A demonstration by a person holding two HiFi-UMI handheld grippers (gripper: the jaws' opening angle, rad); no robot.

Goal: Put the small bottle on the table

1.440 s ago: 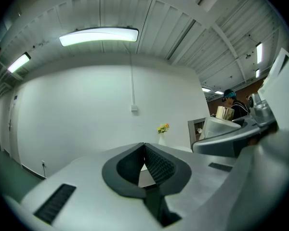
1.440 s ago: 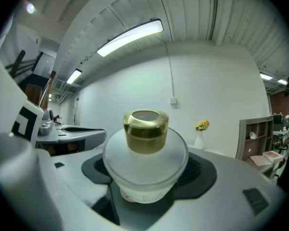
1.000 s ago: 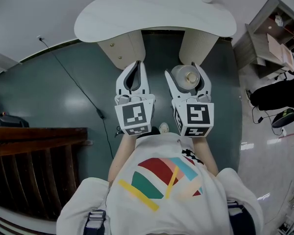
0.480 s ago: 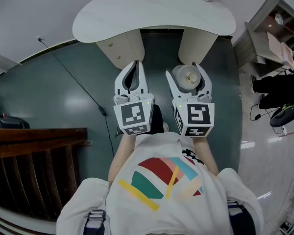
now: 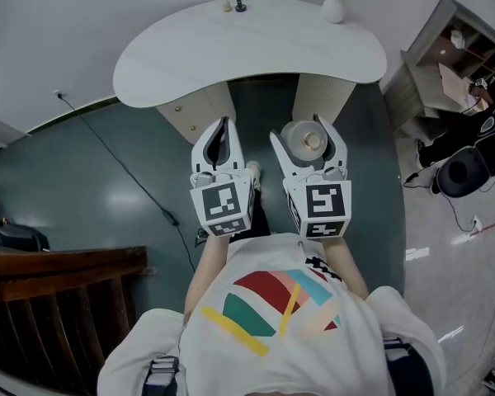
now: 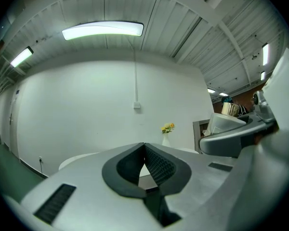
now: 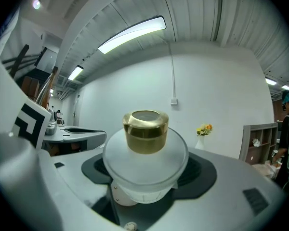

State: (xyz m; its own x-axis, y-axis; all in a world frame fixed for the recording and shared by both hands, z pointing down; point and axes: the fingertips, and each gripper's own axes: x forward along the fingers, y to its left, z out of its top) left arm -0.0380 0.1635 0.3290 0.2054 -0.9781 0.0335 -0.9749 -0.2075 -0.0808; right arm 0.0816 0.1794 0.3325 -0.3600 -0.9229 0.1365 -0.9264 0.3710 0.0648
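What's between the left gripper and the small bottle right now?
In the head view, dark floor and the right gripper's own near jaw. The right gripper is shut on the small bottle; the left gripper is shut and empty beside it.

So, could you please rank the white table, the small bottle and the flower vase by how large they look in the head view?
1. white table
2. small bottle
3. flower vase
The bottle sits much nearer the camera than the vase, so that pair's order is apparent only.
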